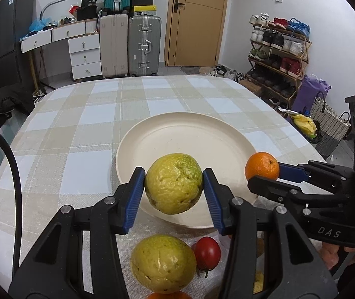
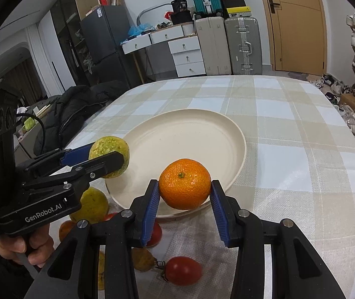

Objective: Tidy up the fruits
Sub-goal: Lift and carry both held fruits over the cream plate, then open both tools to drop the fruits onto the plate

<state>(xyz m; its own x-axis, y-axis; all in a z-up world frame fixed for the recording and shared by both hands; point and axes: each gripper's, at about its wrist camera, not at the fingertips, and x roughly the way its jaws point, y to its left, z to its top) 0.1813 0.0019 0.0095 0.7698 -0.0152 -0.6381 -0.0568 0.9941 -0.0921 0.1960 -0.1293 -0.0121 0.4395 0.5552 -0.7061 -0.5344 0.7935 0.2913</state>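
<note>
My left gripper [image 1: 174, 184] is shut on a yellow-green guava [image 1: 173, 183], held just above the near rim of the cream plate [image 1: 177, 134]. My right gripper [image 2: 184, 189] is shut on an orange mandarin [image 2: 184, 184] over the plate's [image 2: 184, 129] near edge. Each gripper shows in the other's view: the right gripper [image 1: 264, 174] with the mandarin [image 1: 262, 166] at the right, the left gripper [image 2: 107, 158] with the guava [image 2: 107, 148] at the left. A second guava [image 1: 163, 262], red tomatoes [image 1: 206, 252] [image 2: 182, 270] and other fruit lie on the cloth in front of the plate.
The plate sits on a checked tablecloth [image 1: 77, 129] over a rounded table. A black jacket [image 2: 77, 109] lies past the table's left edge. Suitcases [image 1: 144, 46], drawers and a shoe rack [image 1: 279, 49] stand far behind. A person's hand [image 2: 23, 246] grips the left handle.
</note>
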